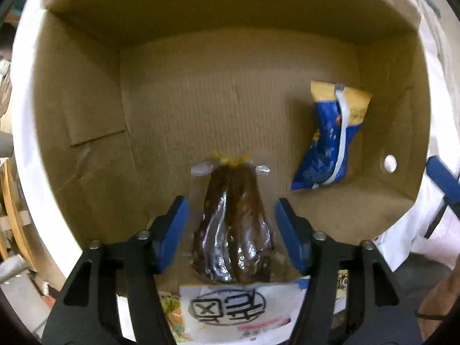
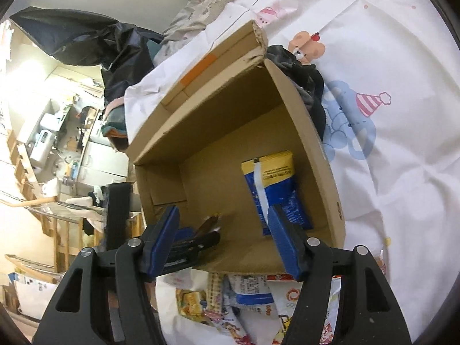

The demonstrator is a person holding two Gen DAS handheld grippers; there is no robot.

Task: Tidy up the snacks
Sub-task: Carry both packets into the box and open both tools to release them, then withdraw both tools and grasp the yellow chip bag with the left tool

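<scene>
1. Nearest the lens in the left wrist view we see the left hand-held gripper [image 1: 231, 230], its blue pads [image 1: 172, 230] spread, with a clear packet of dark brown snacks [image 1: 234, 230] lying between them; the pads stand just off its sides and do not press it.
2. That brown packet, tied at its far end with a yellow twist, rests on the floor of the cardboard box [image 1: 86, 86], at the lower centre of the frame.
3. A blue and yellow snack bag [image 1: 330, 141] leans at the box's right side, back face showing; its print is too small for us to read.
4. At the bottom edge lies a white packet [image 1: 230, 307] with bold black hand-drawn characters in an oval; we cannot read them reliably.
5. In the right wrist view the right hand-held gripper [image 2: 224, 238] is also spread and pinches nothing, poised over the box's near rim.
6. Below it, at lower centre, a pile of snack packets [image 2: 250, 304] lies on a white cartoon-printed bed sheet [image 2: 388, 57]; their labels are blurred.
</scene>
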